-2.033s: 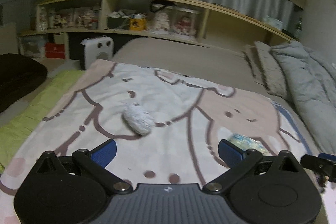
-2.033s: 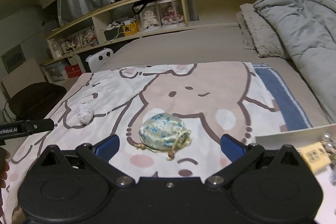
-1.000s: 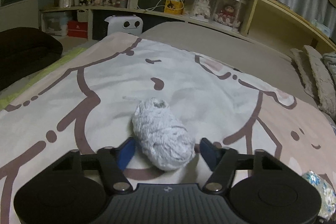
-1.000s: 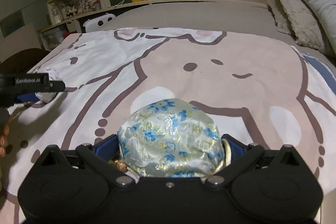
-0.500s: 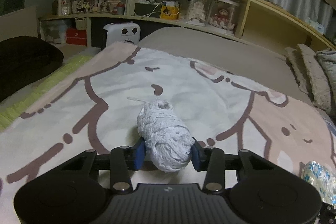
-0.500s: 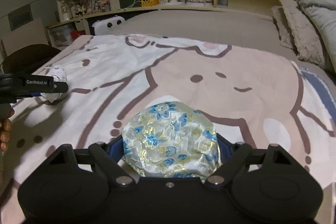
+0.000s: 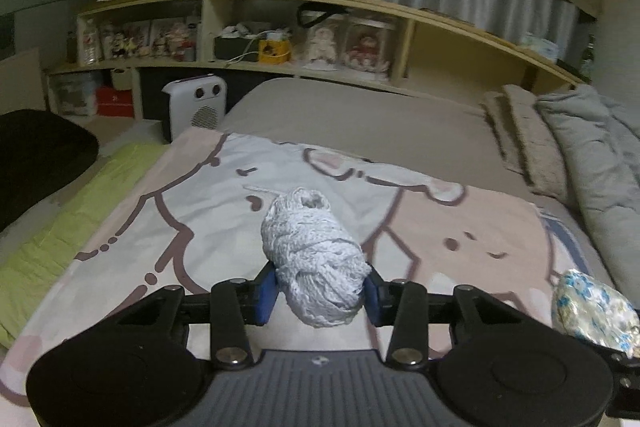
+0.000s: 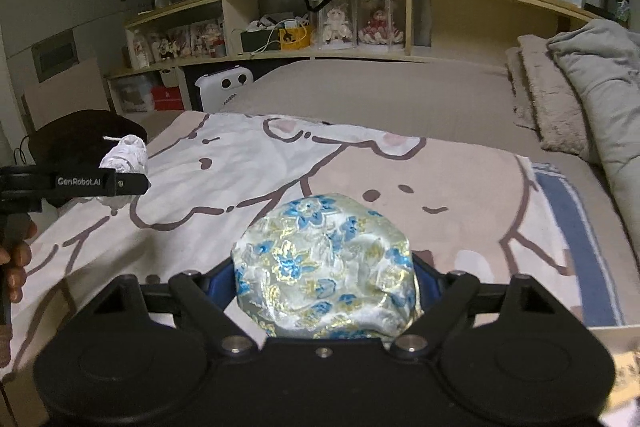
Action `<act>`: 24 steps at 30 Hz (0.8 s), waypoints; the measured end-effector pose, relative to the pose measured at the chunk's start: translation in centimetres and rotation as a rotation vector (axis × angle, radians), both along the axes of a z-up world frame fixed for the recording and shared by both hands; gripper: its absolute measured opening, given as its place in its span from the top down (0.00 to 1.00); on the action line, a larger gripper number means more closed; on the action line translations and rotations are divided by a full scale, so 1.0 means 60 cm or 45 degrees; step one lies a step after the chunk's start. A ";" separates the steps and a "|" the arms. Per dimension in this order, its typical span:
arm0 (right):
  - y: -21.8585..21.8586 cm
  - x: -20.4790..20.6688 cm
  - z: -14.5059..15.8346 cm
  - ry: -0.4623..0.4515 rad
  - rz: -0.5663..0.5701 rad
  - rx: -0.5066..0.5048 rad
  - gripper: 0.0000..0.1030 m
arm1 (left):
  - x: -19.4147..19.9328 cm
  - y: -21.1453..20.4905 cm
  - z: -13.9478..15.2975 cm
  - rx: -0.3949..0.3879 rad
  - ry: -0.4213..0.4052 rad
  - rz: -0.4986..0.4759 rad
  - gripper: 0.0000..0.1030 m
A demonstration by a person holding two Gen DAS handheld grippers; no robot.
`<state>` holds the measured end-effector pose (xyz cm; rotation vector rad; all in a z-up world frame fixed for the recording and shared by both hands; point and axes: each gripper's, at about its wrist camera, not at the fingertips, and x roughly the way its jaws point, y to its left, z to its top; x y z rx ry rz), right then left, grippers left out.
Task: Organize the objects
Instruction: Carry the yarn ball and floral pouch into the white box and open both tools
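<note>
My left gripper (image 7: 319, 290) is shut on a pale grey ball of yarn (image 7: 314, 259) and holds it above the cartoon-print blanket (image 7: 200, 195). The yarn (image 8: 127, 154) and the left gripper (image 8: 132, 183) also show at the left of the right wrist view. My right gripper (image 8: 326, 279) is shut on a floral satin pouch (image 8: 326, 271), white with blue and gold flowers, lifted off the blanket (image 8: 440, 195). The pouch (image 7: 592, 311) also shows at the right edge of the left wrist view.
A wooden shelf (image 7: 440, 39) with dolls and boxes runs behind the bed. A white heater (image 7: 196, 107) stands at the left. Grey pillows and a duvet (image 8: 592, 87) lie at the right. A green mat (image 7: 60, 227) and a dark cushion (image 7: 36, 151) lie left of the blanket.
Both grippers closed on their objects, the left on the yarn, the right on the pouch. Both have since lifted them off the blanket.
</note>
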<state>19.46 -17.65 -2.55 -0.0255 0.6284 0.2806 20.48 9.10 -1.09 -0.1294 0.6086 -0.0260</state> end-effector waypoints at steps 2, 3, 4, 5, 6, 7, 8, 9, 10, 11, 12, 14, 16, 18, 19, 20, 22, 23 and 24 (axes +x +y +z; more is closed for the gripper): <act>-0.010 -0.016 0.013 0.005 -0.006 0.007 0.17 | -0.020 -0.011 0.012 -0.001 0.002 -0.029 0.57; -0.015 -0.025 0.018 0.007 -0.010 0.008 0.17 | -0.030 -0.016 0.018 -0.001 0.003 -0.043 0.57; -0.021 -0.034 0.025 0.009 -0.015 0.008 0.17 | -0.039 -0.021 0.024 -0.001 0.003 -0.060 0.57; -0.026 -0.042 0.030 0.008 -0.018 0.009 0.17 | -0.048 -0.027 0.030 -0.003 0.003 -0.077 0.57; -0.033 -0.051 0.036 0.007 -0.022 0.012 0.17 | -0.058 -0.033 0.035 -0.008 0.001 -0.096 0.57; -0.038 -0.059 0.041 0.007 -0.026 0.013 0.17 | -0.068 -0.040 0.041 -0.013 -0.001 -0.113 0.57; -0.045 -0.069 0.047 0.007 -0.029 0.012 0.17 | -0.076 -0.045 0.046 -0.016 -0.003 -0.128 0.57; -0.050 -0.076 0.052 0.006 -0.031 0.010 0.17 | -0.086 -0.052 0.051 -0.021 -0.007 -0.143 0.57; -0.057 -0.085 0.057 0.005 -0.033 0.006 0.17 | -0.095 -0.059 0.055 -0.025 -0.012 -0.158 0.57; -0.063 -0.094 0.062 0.007 -0.034 0.003 0.17 | -0.104 -0.065 0.059 -0.029 -0.015 -0.172 0.57; -0.071 -0.103 0.067 0.011 -0.034 0.001 0.17 | -0.112 -0.071 0.063 -0.034 -0.017 -0.189 0.57; -0.086 -0.119 0.076 0.018 -0.034 -0.010 0.17 | -0.128 -0.086 0.070 -0.038 -0.020 -0.219 0.57; -0.101 -0.135 0.084 0.012 -0.039 -0.033 0.17 | -0.142 -0.101 0.075 -0.046 -0.021 -0.253 0.57; -0.117 -0.152 0.091 0.012 -0.047 -0.053 0.17 | -0.155 -0.118 0.078 -0.053 -0.017 -0.291 0.57; -0.125 -0.159 0.093 0.014 -0.050 -0.060 0.17 | -0.161 -0.127 0.080 -0.059 -0.012 -0.312 0.57; -0.136 -0.167 0.095 0.016 -0.053 -0.066 0.17 | -0.167 -0.136 0.080 -0.063 -0.008 -0.333 0.57; -0.157 -0.182 0.099 0.021 -0.062 -0.075 0.17 | -0.179 -0.157 0.081 -0.055 -0.005 -0.378 0.57; -0.167 -0.189 0.100 0.021 -0.066 -0.079 0.17 | -0.185 -0.168 0.082 -0.052 -0.004 -0.402 0.57; -0.178 -0.196 0.102 0.021 -0.070 -0.083 0.17 | -0.189 -0.178 0.082 -0.051 -0.004 -0.426 0.57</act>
